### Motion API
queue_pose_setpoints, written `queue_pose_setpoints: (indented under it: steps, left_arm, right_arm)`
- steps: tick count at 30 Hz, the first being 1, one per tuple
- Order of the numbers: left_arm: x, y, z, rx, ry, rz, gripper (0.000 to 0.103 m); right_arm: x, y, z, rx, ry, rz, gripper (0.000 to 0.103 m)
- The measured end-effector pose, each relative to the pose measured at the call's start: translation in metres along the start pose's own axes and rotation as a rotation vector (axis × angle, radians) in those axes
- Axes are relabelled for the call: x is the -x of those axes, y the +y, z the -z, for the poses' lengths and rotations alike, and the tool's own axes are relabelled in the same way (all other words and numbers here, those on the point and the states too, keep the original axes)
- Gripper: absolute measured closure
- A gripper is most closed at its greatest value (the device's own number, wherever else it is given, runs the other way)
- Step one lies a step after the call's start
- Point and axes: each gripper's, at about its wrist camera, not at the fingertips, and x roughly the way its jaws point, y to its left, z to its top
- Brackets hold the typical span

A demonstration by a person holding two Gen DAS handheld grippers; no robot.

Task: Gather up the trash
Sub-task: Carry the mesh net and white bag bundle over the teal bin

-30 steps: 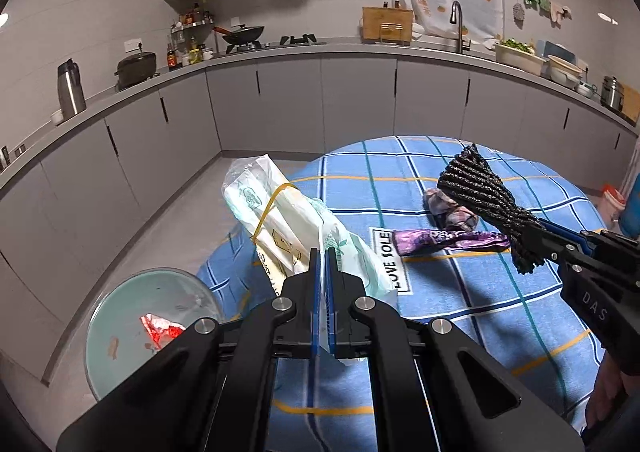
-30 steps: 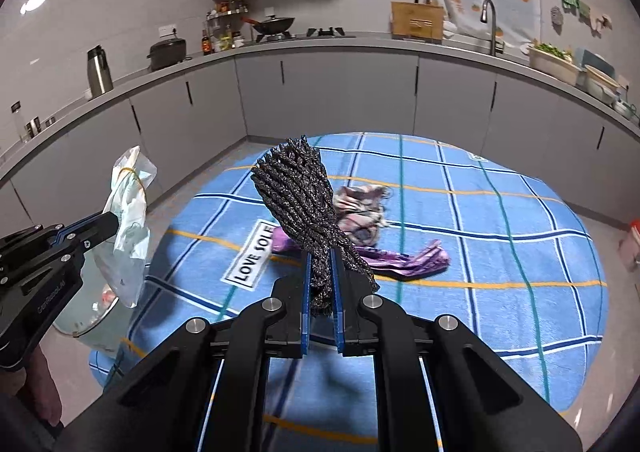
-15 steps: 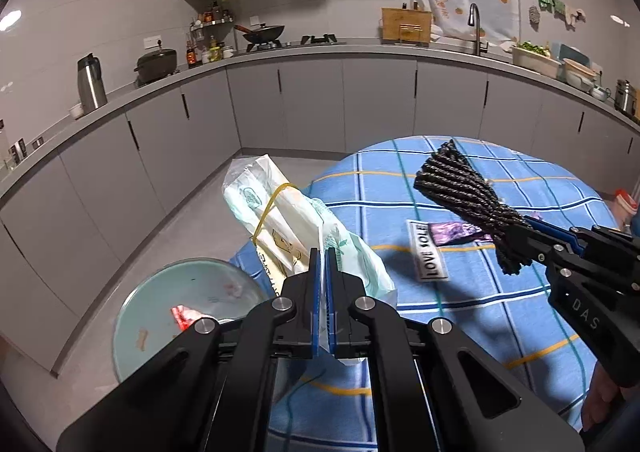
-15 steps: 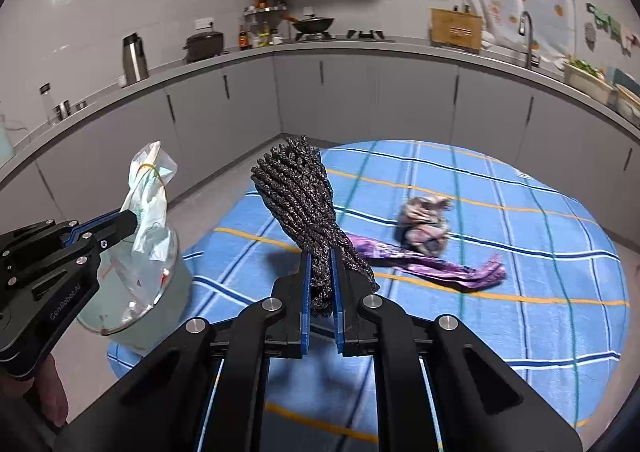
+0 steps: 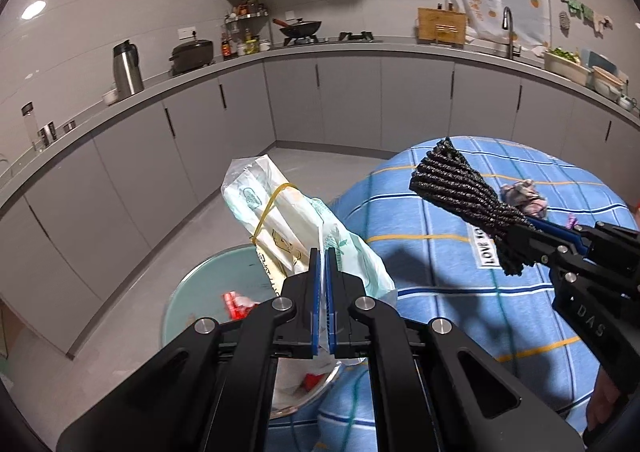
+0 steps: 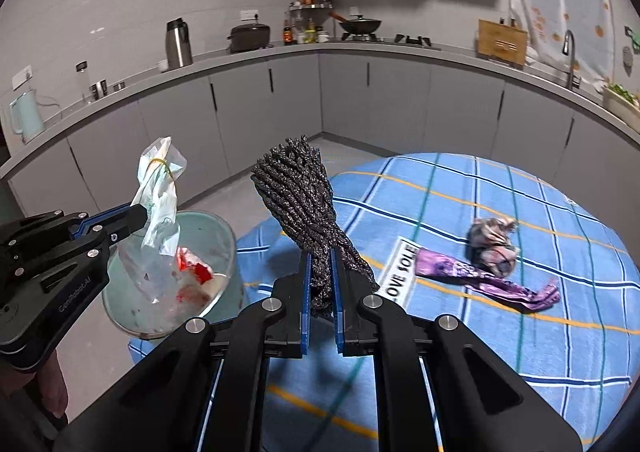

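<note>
My left gripper (image 5: 322, 252) is shut on a white and green plastic bag (image 5: 280, 219) bound with a yellow rubber band, held over the pale green bin (image 5: 200, 292). In the right wrist view the same bag (image 6: 160, 187) hangs above that bin (image 6: 216, 236), which holds red and white scraps. My right gripper (image 6: 320, 252) is shut on a black ridged wrapper (image 6: 298, 187) that sticks up above the table's left edge. On the blue checked tablecloth (image 6: 500, 352) lie a purple wrapper (image 6: 480, 280) and a crumpled wad (image 6: 492, 244).
Grey kitchen cabinets (image 5: 352, 99) curve round the back and left under a worktop with a kettle (image 5: 127, 69), pots and a sink. Bare grey floor (image 5: 208, 219) lies between the cabinets and the round table. A hand (image 6: 52, 392) shows under the left gripper.
Both grippers have swung left with their loads. The bin has come nearer the middle below the bag, and the wrappers on the table have slid off to the right.
</note>
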Motion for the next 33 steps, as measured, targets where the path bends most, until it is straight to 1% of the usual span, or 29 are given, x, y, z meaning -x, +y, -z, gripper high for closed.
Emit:
queue_pose_setpoints:
  steps: [16,23,33]
  left_arm:
    - [0.0,0.054,0.015,0.048,0.024,-0.094,0.1]
    - [-0.005,0.071,0.023,0.074,0.046,-0.113,0.1]
    - [-0.014,0.084,0.031,0.097,0.073,-0.123,0.1]
  right_arm:
    - [-0.017,0.054,-0.017,0.073,-0.004,-0.106,0.093]
    - [-0.03,0.076,-0.023,0.105,0.006,-0.15,0.093]
    - [-0.048,0.105,-0.031,0.139,0.019,-0.205,0.092]
